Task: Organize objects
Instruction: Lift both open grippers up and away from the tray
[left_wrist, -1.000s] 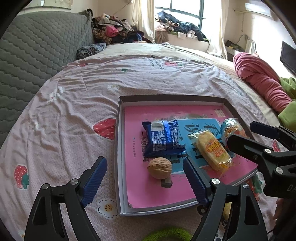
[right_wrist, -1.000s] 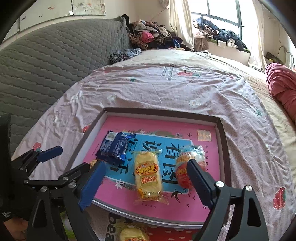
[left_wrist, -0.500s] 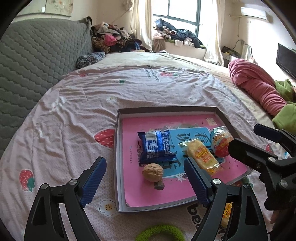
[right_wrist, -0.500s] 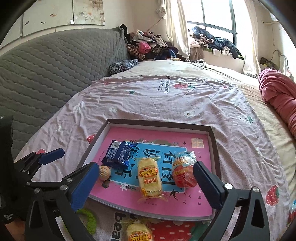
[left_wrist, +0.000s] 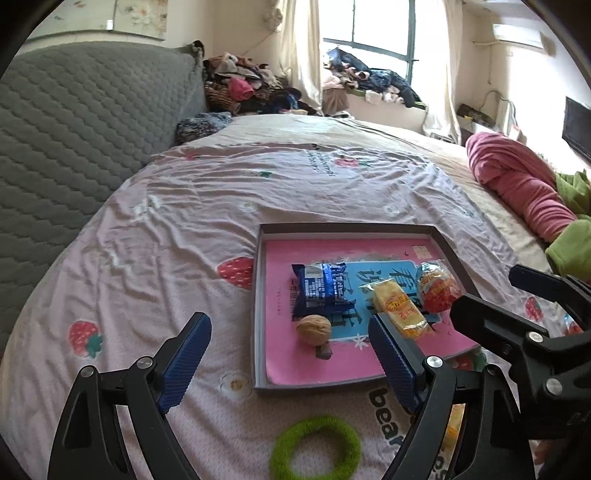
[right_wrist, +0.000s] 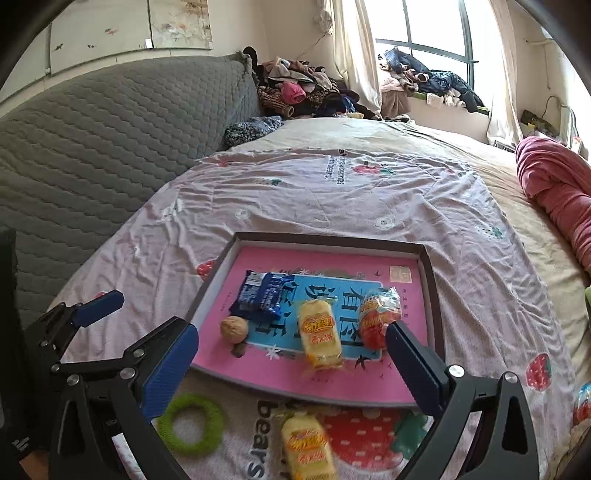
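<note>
Both sets of jaws are seen spread wide, nothing held between them. The left gripper (left_wrist: 290, 362) is hovering over the bedsheet (left_wrist: 258, 192), and directly below its gap a green ring (left_wrist: 315, 448) is cut off by the frame's lower edge. Just ahead of the gap, a walnut (left_wrist: 313, 329) is seen in the shallow tray (left_wrist: 354, 228), with a small dark object touching it that cannot be made out. Beyond it lies a blue snack packet (left_wrist: 321, 291); its print is too small to be read. Beside the right-hand finger a yellow cake packet (left_wrist: 400, 309) is partly covered by that finger.

The right gripper (right_wrist: 291, 356) is hanging over the tray's near edge. Between its fingers the same yellow packet and a red-orange packet (right_wrist: 378, 317) are framed. Below the gap, a second yellow packet (right_wrist: 308, 448) is lying outside the tray, cut off at the bottom. "bears" can be read on the sheet beside it.
</note>
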